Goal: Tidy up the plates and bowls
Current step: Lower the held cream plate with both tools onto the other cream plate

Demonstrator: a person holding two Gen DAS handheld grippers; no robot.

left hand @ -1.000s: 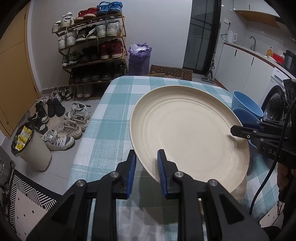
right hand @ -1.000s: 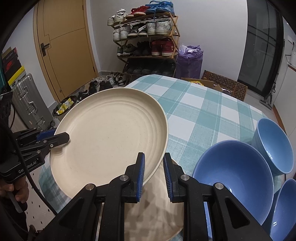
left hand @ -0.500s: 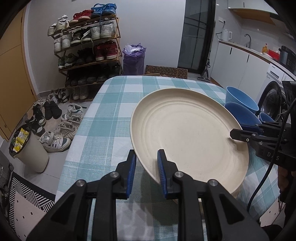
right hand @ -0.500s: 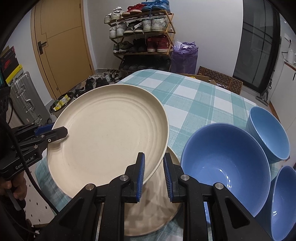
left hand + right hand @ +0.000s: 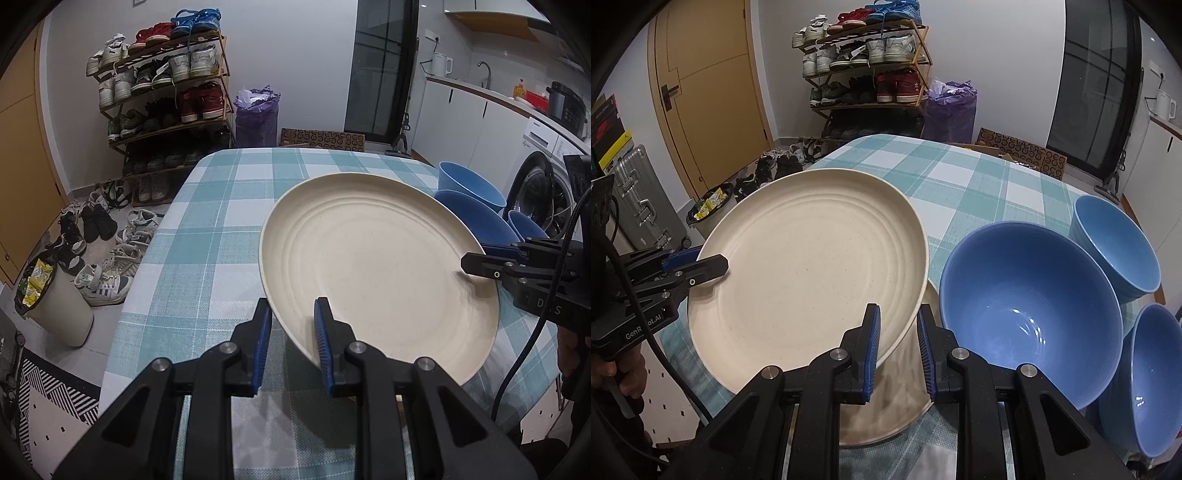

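1. Cream, ridged and round, the big speckled plate (image 5: 809, 258) hangs tilted above the checked teal-and-white tabletop (image 5: 207, 229), its left rim pinched by the left tongs (image 5: 291, 332).
2. Its right rim is pinched by the right tongs (image 5: 897, 332); a second cream plate (image 5: 886, 406) lies directly below.
3. Over the last second the carried plate has drifted nearer the three glossy blue bowls (image 5: 1030, 295), so stacking it onto the lower plate looks close.
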